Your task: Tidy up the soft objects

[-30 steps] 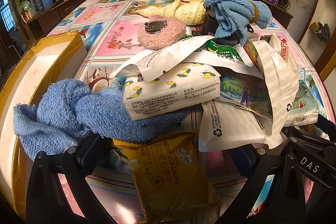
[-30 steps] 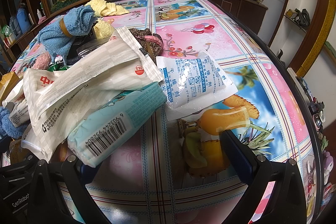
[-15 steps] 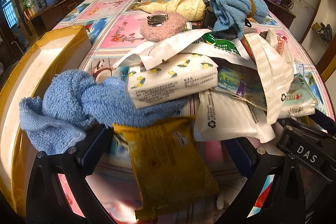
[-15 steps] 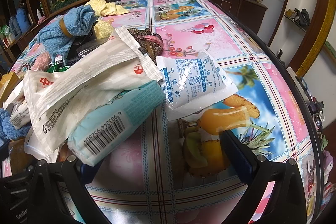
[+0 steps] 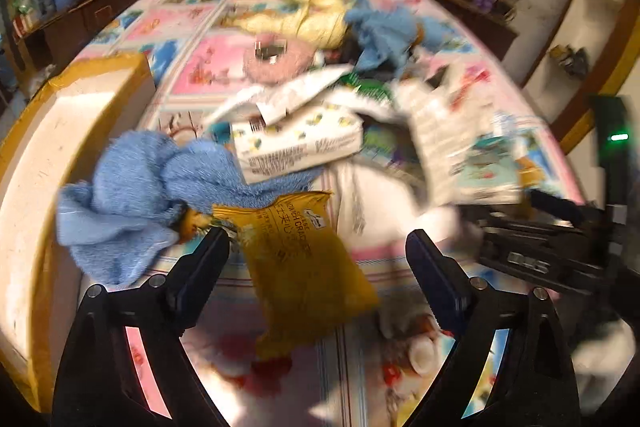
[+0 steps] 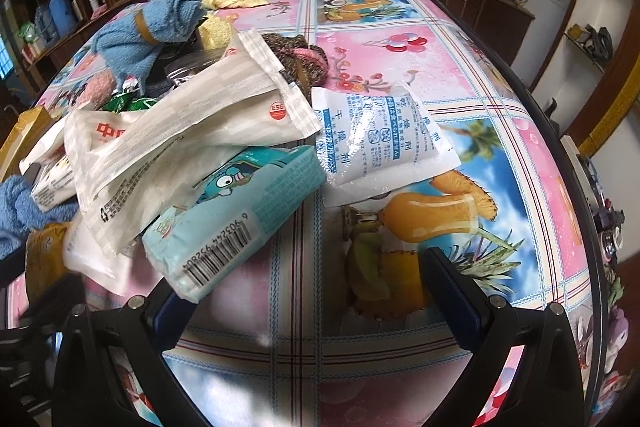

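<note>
1 cartoon-print tablecloth (image 6: 400, 75), dark wooden cabinets (image 6: 500, 15)

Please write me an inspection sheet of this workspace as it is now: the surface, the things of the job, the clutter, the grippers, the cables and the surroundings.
Surface: table under a picture-printed cloth.
Job's things: blue towel beside the cardboard box; yellow towel and banded blue towel at the far side.
Clutter: yellow cracker packet, lemon-print tissue pack, teal tissue pack, desiccant sachet, white pouches.
Grippers: left gripper closing, cracker packet between the jaws, untouched; right gripper open, empty.
Cables: nothing seen.
Surroundings: flower mural, wooden shelves, bottles.
</note>
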### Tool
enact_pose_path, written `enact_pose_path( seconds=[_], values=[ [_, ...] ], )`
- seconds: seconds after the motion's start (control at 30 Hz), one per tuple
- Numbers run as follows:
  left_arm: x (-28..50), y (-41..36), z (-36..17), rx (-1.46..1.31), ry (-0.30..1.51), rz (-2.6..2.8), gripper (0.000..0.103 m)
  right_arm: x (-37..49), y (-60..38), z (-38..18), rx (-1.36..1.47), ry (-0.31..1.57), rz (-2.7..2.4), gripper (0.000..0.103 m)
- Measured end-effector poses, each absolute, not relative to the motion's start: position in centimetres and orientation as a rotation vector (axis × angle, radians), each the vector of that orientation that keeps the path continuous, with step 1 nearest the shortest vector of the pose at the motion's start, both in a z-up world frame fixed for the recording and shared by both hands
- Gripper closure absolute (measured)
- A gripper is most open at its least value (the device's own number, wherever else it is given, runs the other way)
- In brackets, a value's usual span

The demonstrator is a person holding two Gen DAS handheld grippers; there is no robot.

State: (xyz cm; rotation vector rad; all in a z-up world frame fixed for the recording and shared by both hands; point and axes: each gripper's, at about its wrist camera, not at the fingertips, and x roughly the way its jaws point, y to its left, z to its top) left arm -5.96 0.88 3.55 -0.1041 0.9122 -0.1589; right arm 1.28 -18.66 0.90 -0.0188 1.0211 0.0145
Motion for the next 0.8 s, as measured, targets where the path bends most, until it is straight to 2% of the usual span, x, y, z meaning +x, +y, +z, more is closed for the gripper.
enact_pose_path(
  seconds=[0.2, 0.27, 0.43, 0.53, 0.73, 0.8],
  values=[
    [-9.9, 6.7, 9.8, -0.170, 0.695, -0.244, 0.012, -0.6, -19.6, 1.9, -0.001, 1.025, 0.036, 0.005],
    [-10.6, 8.9, 10.7, -0.196, 0.683, -0.263, 0.012, -2.7, -20.1, 3.4, -0.005, 0.950, 0.036, 0.005],
    [-11.7, 12.6, 10.1, -0.257, 0.720, -0.277, 0.012, -9.8, -22.1, 7.7, 0.053, 0.581, 0.090, 0.000],
    [-12.2, 11.9, 9.0, -0.241, 0.767, -0.288, 0.012, -7.8, -23.2, 6.9, 0.128, 0.754, 0.144, 0.001],
    [-10.6, 8.2, 6.5, -0.233, 0.917, -0.332, 0.012, -6.1, -22.6, 5.9, 0.195, 0.827, 0.186, 0.004],
    [-10.1, 6.9, 5.5, -0.225, 0.957, -0.328, 0.012, -6.0, -22.1, 5.8, 0.187, 0.842, 0.201, 0.011]
  ],
)
